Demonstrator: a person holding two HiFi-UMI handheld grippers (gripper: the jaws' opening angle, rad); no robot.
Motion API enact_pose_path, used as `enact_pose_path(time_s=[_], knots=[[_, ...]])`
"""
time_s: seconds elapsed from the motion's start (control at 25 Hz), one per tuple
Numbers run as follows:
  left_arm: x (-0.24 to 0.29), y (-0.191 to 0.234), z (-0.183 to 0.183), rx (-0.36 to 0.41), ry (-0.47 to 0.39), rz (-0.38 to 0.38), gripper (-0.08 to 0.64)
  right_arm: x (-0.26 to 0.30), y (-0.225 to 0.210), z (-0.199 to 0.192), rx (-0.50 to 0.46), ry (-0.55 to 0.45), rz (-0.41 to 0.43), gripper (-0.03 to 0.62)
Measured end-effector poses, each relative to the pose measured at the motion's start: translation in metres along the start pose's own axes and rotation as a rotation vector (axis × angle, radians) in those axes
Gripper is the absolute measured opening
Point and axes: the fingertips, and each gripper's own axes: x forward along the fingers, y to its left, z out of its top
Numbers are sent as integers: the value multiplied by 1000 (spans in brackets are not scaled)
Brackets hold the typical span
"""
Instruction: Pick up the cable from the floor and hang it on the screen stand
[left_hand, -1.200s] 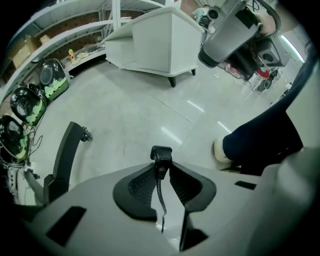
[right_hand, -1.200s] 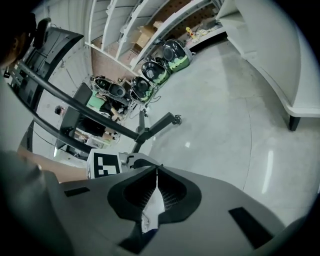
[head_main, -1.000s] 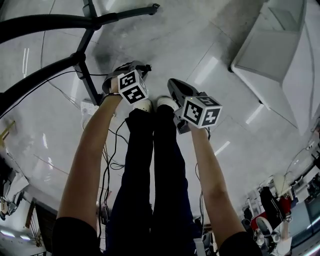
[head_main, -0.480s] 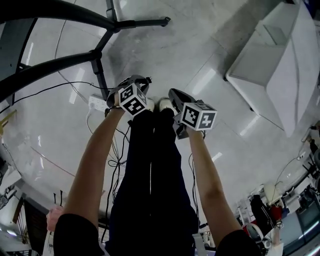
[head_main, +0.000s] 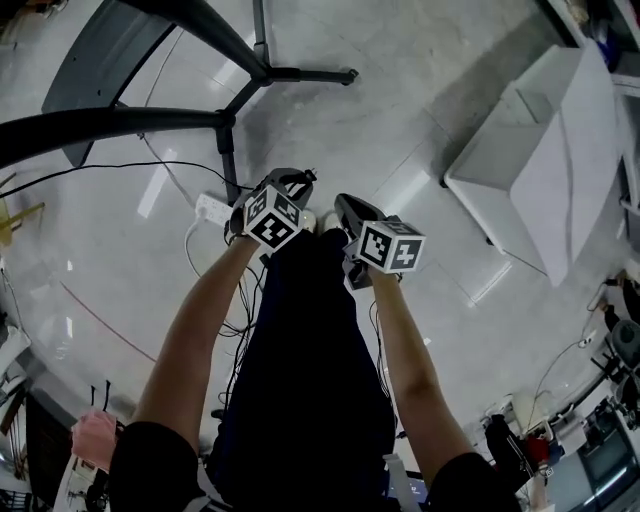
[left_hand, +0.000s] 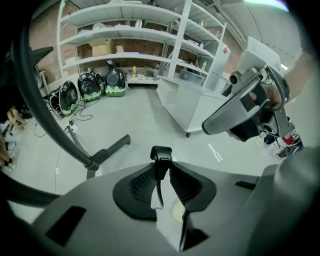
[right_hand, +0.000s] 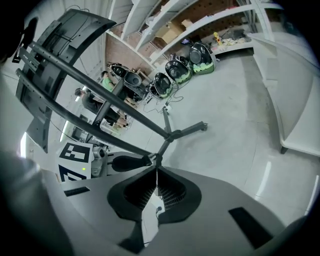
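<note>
The fingers (left_hand: 142, 186) of my left gripper (left_hand: 161, 161) are clamped on the cable (left_hand: 161, 154). Its thick black end sticks out just past my fingertips, and a thin black strand runs back down between the pads. The fingers (right_hand: 138, 192) of my right gripper (right_hand: 156, 172) are pressed together at the tips, and I can make out nothing between them.

I stand upright with both grippers held out side by side over the floor (head_main: 400, 120). The left one is nearer the screen stand (head_main: 120, 122). The stand's black legs spread across the far left part of the floor, and its long dark arm sweeps toward the left edge of my view. A white power strip (head_main: 212, 208) lies on the floor just beside the stand's nearest leg. Loose black cables (head_main: 235, 320) trail along the floor by my left leg, and I cannot tell whether any of them is the tail of the one I hold.

As I judge it, the pick-up is done, at least for this end. The hanging is not yet begun, since no part of the cable rests on the stand. What is left is to carry the end up to the stand and drape it there.
</note>
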Motion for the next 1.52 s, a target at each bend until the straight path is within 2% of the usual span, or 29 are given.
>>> enact_pose_path(time_s=[0.2, 0.48, 0.8, 1.08, 1.36, 1.52], knots=[[-51, -1, 43, -34, -91, 51, 89, -37, 33, 30, -27, -74, -4, 25], [-122, -13, 92, -59, -146, 95, 89, -92, 77, 65, -26, -156, -19, 25], [-179, -24, 145, -118, -210, 166, 89, -146, 124, 95, -82, -185, 20, 25], [-227, -45, 175, -154, -275, 188, 89, -184, 159, 97, -99, -198, 40, 26], [-281, -53, 196, -141, -333, 229, 89, -214, 222, 112, -217, -197, 140, 25], [-319, -47, 211, -155, -376, 253, 89, -232, 256, 134, -312, -221, 144, 25]])
